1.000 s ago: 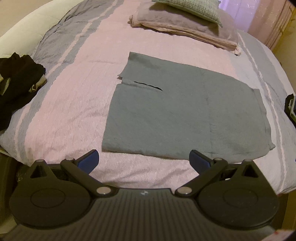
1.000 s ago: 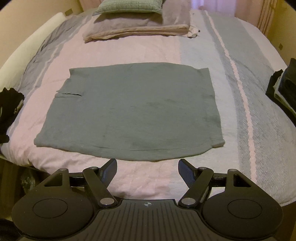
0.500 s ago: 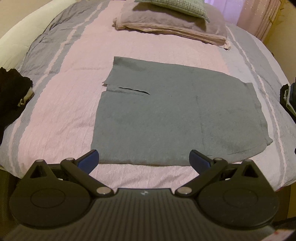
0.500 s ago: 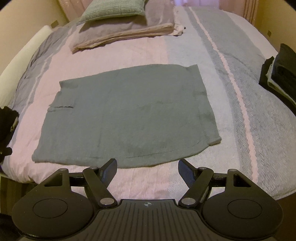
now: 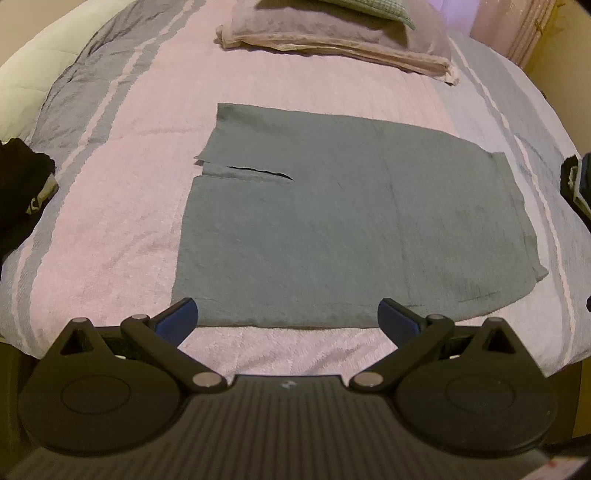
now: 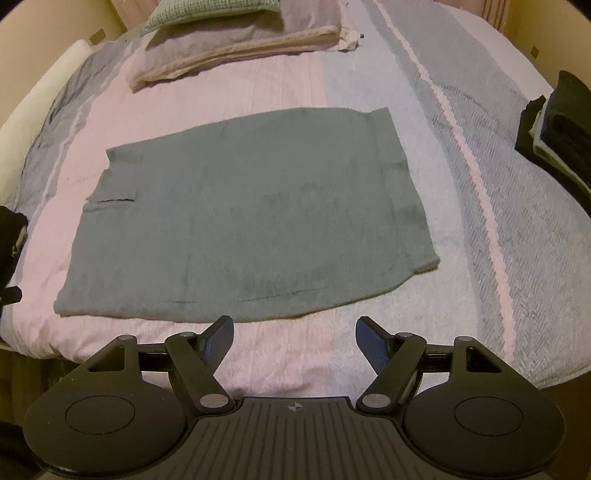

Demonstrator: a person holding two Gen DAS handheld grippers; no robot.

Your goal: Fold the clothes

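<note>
A grey-green garment [image 5: 332, 221] lies spread flat on the bed, with a short slit near its left edge. It also fills the middle of the right wrist view [image 6: 251, 218]. My left gripper [image 5: 288, 317] hovers open over the garment's near hem, nothing between its blue pads. My right gripper [image 6: 294, 332] is open too, just short of the near hem towards the garment's right corner, over bare bedspread.
The bed has a pink and grey striped bedspread [image 5: 122, 206]. Stacked pillows [image 5: 332, 33] lie at the far end. A dark clothes heap [image 5: 22, 184] sits at the left edge, and a dark folded stack [image 6: 561, 122] at the right edge.
The left gripper has shifted so the garment sits more centred and closer in its view. In the right view the scene has tilted and the dark stack at the right has come further into sight.
</note>
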